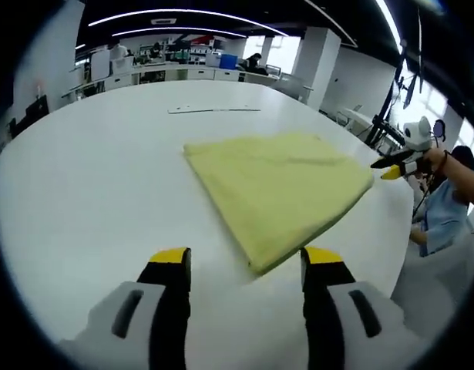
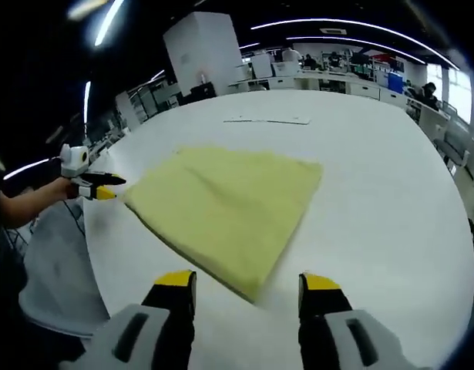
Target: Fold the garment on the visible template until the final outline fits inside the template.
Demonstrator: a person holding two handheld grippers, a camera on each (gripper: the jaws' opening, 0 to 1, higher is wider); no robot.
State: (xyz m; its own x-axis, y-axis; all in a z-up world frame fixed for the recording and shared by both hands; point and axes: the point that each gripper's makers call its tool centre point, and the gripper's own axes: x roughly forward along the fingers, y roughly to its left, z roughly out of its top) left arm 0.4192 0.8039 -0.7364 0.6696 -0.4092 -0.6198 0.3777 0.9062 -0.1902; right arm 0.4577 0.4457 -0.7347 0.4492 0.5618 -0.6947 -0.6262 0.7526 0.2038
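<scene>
Left gripper view: folded garment just beyond parted left gripper.

My left gripper has grey bodies with dark slots, black jaws and yellow tips. My right gripper looks the same. I wear a light blue shirt with short sleeves.

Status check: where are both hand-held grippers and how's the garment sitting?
Left hand-held gripper open, off the cloth. Right hand-held gripper open, empty. Yellow garment folded flat on white table. Nothing blocking it.
</scene>
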